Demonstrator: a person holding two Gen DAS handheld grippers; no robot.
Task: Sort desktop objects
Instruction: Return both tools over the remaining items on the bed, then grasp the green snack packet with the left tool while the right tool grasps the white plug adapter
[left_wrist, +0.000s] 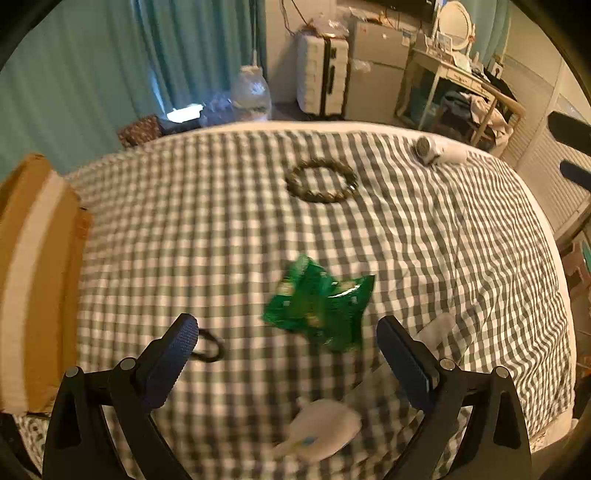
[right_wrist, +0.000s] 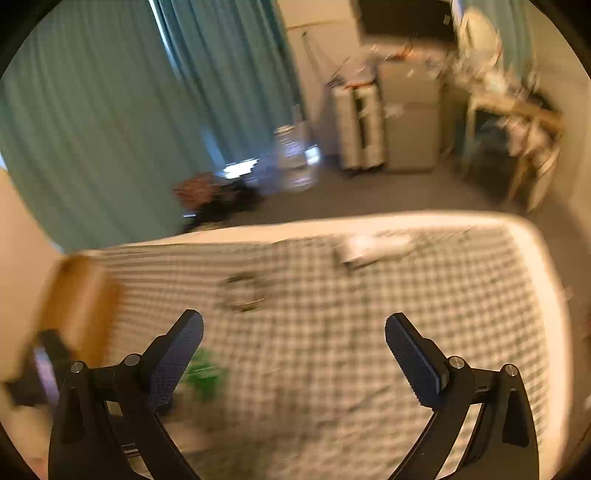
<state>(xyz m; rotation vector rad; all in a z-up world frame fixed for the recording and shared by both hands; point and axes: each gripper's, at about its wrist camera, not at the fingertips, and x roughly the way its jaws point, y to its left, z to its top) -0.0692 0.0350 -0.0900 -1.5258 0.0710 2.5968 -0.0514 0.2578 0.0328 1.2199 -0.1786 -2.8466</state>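
In the left wrist view a green snack packet (left_wrist: 319, 306) lies on the grey-checked cloth (left_wrist: 184, 240), just beyond my open, empty left gripper (left_wrist: 286, 332). A black hair tie (left_wrist: 208, 345) lies by its left finger. A bead bracelet (left_wrist: 321, 181) lies farther back, and a white device (left_wrist: 437, 149) at the far right. A white item (left_wrist: 321, 430) lies under the gripper. The right wrist view is blurred: my right gripper (right_wrist: 293, 330) is open and empty above the cloth, with the green packet (right_wrist: 205, 374) at its left finger, the bracelet (right_wrist: 243, 291) and white device (right_wrist: 373, 247) beyond.
A brown cardboard box (left_wrist: 33, 280) stands at the table's left edge, and also shows in the right wrist view (right_wrist: 79, 306). Beyond the far edge are teal curtains (left_wrist: 110, 74), a water jug (left_wrist: 251, 92), suitcases (left_wrist: 323, 74) and a desk (left_wrist: 454, 77).
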